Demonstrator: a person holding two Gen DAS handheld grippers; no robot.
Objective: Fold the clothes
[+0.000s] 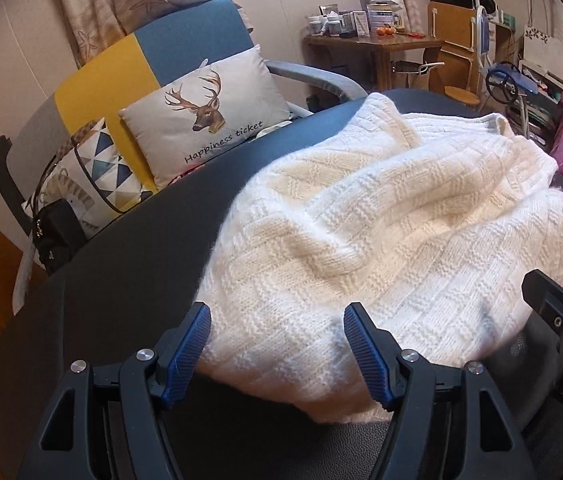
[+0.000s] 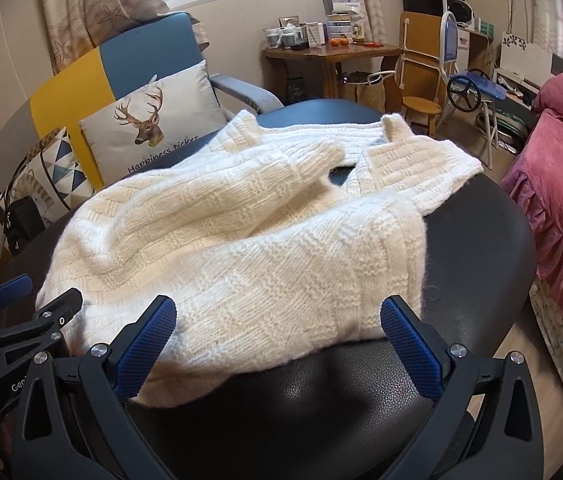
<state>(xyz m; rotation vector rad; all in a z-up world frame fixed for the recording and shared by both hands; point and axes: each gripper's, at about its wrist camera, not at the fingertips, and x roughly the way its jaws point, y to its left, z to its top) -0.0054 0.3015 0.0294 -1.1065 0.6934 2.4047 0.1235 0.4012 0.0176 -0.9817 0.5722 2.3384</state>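
Between the blue ribbed pads of the left gripper [image 1: 277, 314], standing wide apart and gripping nothing, showing only the near hem of the white knitted sweater [image 1: 381, 216]. Hovering just over that hem, pads not pressing on the wool. Likewise spread wide, the right gripper [image 2: 277, 312], empty, framing the sweater's near edge from the other side. Appearing at the far right of the left wrist view as a black linkage with one blue tip; whether touching the sweater there, cannot tell.

Lying crumpled on the black padded table [image 2: 321, 392], the sweater, covering most of the top. Bunching into thick ridges across the middle, with one sleeve crossing over the body and a ribbed cuff reaching toward the far edge of the sweater. Showing a small dark gap of table through the folds near the sweater's far end. Leaving bare black surface near the sweater on the grippers' side and at its right.

Beyond the sweater on the left, leaning against a blue and yellow sofa [image 1: 169, 44], a grey deer cushion [image 1: 205, 112] with the words "Happiness ticket". Sitting beside that, further left of the sweater, a cushion with blue triangles [image 1: 97, 160] and a black bag [image 1: 57, 236]. Well behind the sweater, standing under the window, a wooden side table [image 2: 329, 56] crowded with jars and small oranges. Hanging to the right of the sweater, pink ruffled bedding [image 2: 553, 184].
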